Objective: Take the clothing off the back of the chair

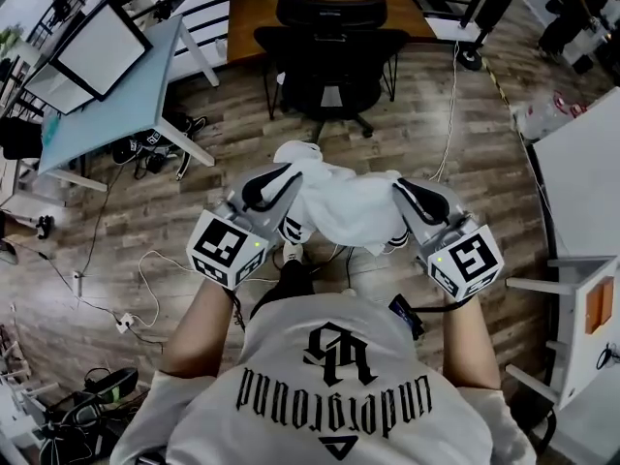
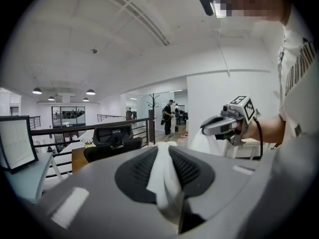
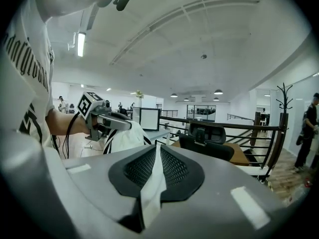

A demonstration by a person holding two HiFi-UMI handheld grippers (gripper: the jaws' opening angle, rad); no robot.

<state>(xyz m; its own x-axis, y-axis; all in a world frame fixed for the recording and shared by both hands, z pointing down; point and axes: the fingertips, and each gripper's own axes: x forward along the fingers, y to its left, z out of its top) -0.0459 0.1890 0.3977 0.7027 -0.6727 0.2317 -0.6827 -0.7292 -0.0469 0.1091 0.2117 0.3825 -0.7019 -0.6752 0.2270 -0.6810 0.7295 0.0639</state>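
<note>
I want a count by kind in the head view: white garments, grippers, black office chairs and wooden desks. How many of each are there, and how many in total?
White garment: 1
Grippers: 2, the left gripper and the right gripper, each shut on the garment
Black office chair: 1
Wooden desk: 1
Total: 5

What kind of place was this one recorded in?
Most likely an open-plan office, perhaps on an upper level: a black office chair at a wooden desk, a screen on a pale table, and a black railing behind.
</note>
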